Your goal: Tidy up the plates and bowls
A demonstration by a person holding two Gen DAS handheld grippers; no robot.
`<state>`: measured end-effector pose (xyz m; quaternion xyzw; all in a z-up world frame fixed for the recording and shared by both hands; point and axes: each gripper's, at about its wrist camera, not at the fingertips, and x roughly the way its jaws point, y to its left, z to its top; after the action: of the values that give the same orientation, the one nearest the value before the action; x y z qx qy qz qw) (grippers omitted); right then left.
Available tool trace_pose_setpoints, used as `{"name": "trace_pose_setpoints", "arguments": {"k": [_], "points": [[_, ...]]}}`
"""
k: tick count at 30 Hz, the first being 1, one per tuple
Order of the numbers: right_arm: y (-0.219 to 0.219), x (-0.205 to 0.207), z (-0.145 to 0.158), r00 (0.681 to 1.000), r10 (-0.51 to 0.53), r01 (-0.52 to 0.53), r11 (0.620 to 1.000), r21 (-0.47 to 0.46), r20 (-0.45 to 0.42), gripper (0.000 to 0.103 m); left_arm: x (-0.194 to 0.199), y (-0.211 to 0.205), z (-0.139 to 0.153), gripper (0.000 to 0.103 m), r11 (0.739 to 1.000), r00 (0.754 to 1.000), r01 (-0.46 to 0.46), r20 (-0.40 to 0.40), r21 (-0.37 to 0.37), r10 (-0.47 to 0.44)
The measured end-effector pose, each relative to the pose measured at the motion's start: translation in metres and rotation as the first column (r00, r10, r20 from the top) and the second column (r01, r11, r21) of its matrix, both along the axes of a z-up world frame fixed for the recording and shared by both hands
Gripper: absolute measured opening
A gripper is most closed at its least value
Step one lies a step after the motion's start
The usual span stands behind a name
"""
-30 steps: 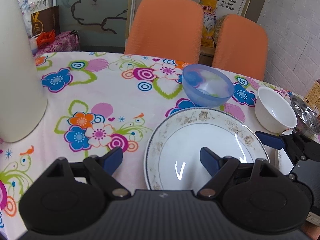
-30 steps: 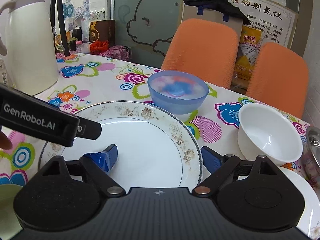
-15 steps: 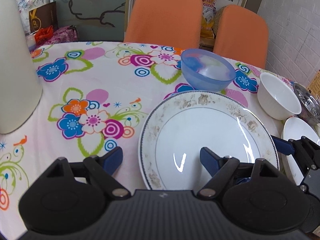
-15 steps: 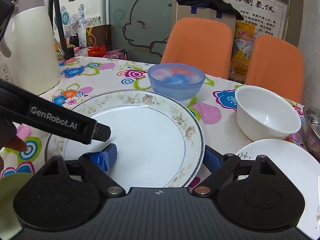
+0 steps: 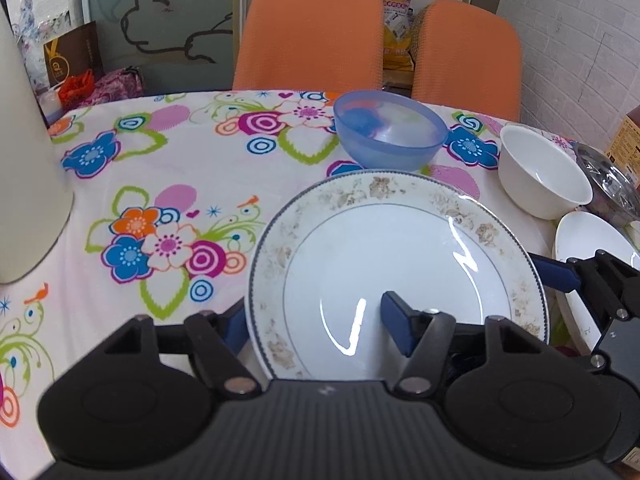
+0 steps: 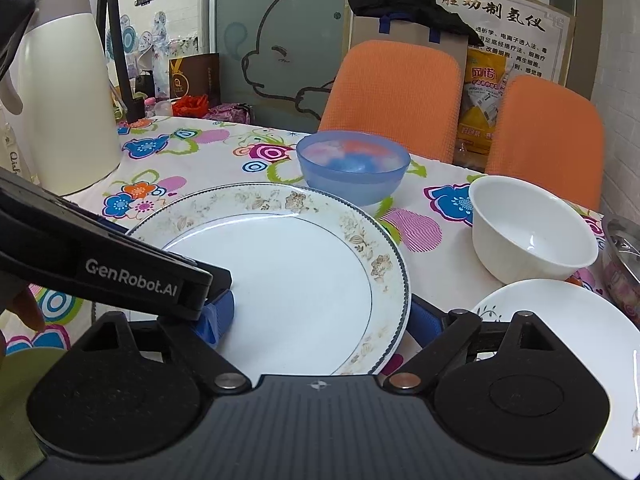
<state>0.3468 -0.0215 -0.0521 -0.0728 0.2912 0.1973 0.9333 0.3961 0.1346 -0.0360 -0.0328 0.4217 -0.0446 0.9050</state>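
Left wrist view: the table (image 5: pixel 168 168), spread with a white cloth of bright printed flowers, carries everything. Largest on it is the round white china dinner plate with a faded floral rim (image 5: pixel 396 264), near the front edge, just before a translucent blue plastic bowl (image 5: pixel 390 136). The left hand-held gripper (image 5: pixel 316 320) straddles the plate's left rim, one blue finger on top and one below or beside it (whether it pinches, I cannot tell). The right hand-held gripper (image 6: pixel 320 320) straddles the opposite rim likewise, its grip equally unclear. To the right stand a plain white ceramic bowl (image 6: pixel 532 232) and, nearer, a small white plate (image 6: pixel 560 320).
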Motion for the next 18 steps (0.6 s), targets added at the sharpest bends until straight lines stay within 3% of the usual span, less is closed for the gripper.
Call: {"name": "trace_pose_setpoints", "arguments": {"k": [1, 10, 18], "points": [[-0.001, 0.0, 0.001, 1.0, -0.003, 0.003, 1.0, 0.012, 0.0, 0.078, 0.0, 0.0, 0.003, 0.056, 1.0, 1.0, -0.002, 0.003, -0.007, 0.002], [-0.004, -0.018, 0.029, 0.999, -0.007, 0.004, 0.999, 0.052, 0.044, 0.078, -0.015, 0.003, 0.031, 0.055, 0.999, 0.998, -0.015, 0.062, -0.029, 0.017], [-0.005, -0.072, 0.046, 0.998, 0.0, -0.003, 0.999, 0.046, 0.058, 0.078, -0.075, 0.004, 0.048, 0.055, 0.999, 0.997, -0.016, 0.078, -0.046, 0.02]]}}
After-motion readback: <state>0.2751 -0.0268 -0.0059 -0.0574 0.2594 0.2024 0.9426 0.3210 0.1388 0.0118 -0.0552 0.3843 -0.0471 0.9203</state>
